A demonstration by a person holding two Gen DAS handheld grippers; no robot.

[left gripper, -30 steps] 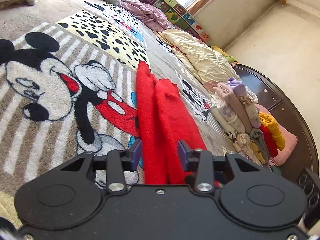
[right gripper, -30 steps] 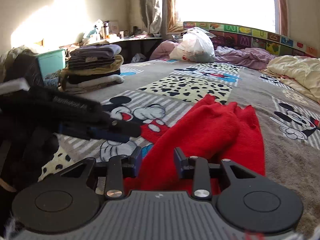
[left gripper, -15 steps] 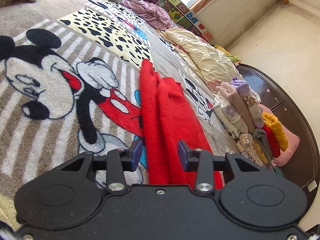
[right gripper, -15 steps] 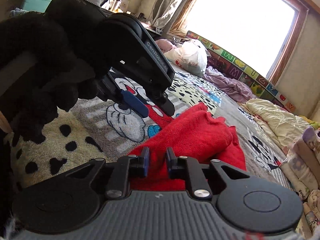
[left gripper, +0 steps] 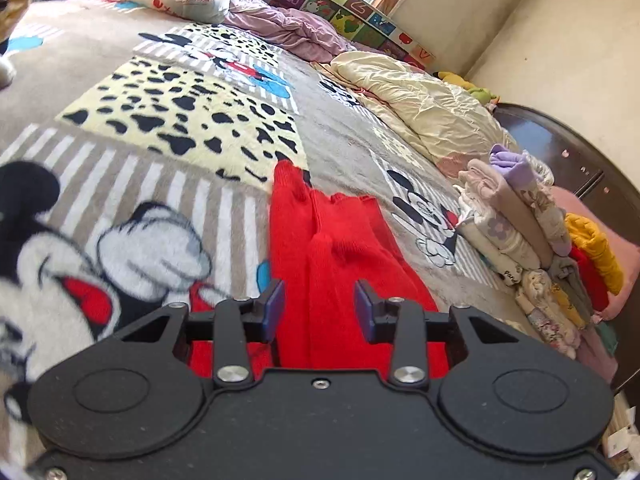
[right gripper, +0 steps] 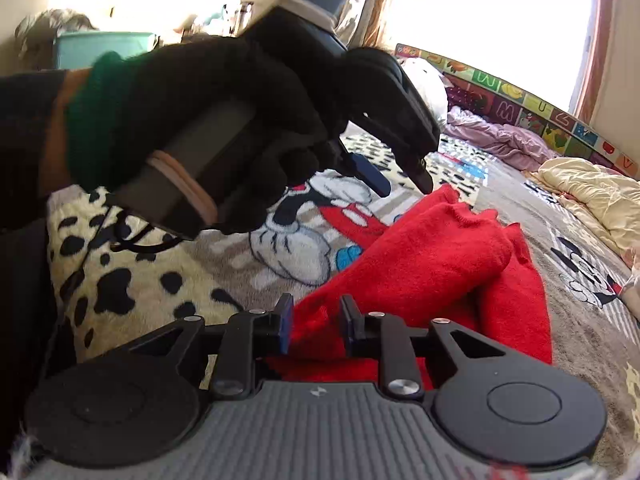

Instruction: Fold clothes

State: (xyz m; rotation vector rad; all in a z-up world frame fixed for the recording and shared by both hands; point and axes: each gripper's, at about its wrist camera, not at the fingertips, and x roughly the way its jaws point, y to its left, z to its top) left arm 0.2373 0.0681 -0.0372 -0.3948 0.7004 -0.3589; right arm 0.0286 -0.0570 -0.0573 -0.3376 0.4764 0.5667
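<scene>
Red garment lies bunched lengthwise at centre frame on the cartoon blanket. Left gripper hovers above it, jaws apart and empty; right gripper straddles its near edge, jaws parted. Folding looks mid-way; pinching that edge seems next.

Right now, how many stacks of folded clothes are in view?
1: a stack of folded clothes at the bed's right edge in the left wrist view, beyond the red garment. The gloved hand blocks part of the right view, so another may be hidden.
</scene>
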